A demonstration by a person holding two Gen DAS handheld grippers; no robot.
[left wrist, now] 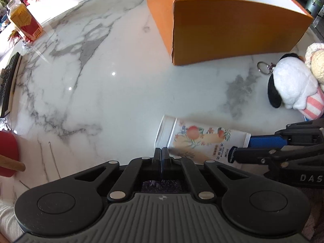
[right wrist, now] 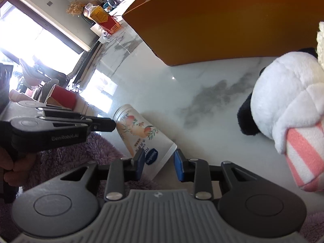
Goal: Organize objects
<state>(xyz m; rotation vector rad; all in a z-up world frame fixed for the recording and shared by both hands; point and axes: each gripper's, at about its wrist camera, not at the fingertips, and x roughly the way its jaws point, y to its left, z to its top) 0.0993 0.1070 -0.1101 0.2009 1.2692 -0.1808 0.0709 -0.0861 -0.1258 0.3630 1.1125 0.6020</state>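
Observation:
A white Vaseline lotion tube (left wrist: 200,139) with peach print lies on its side on the marble table; it also shows in the right wrist view (right wrist: 141,131). My right gripper (right wrist: 159,165) is open, its blue pads on either side of the tube's crimped end. In the left wrist view it (left wrist: 241,148) reaches in from the right. My left gripper (left wrist: 162,156) is shut and empty, just in front of the tube's cap end; it (right wrist: 109,124) shows at the left in the right wrist view. An open orange box (left wrist: 232,28) stands behind.
A black-and-white plush toy (left wrist: 289,85) with a key ring (left wrist: 263,67) lies right of the tube, next to the box (right wrist: 222,24). A yellow-red carton (left wrist: 25,21) stands far left. A red paddle (left wrist: 8,154) lies at the left edge. Marble table (left wrist: 101,81).

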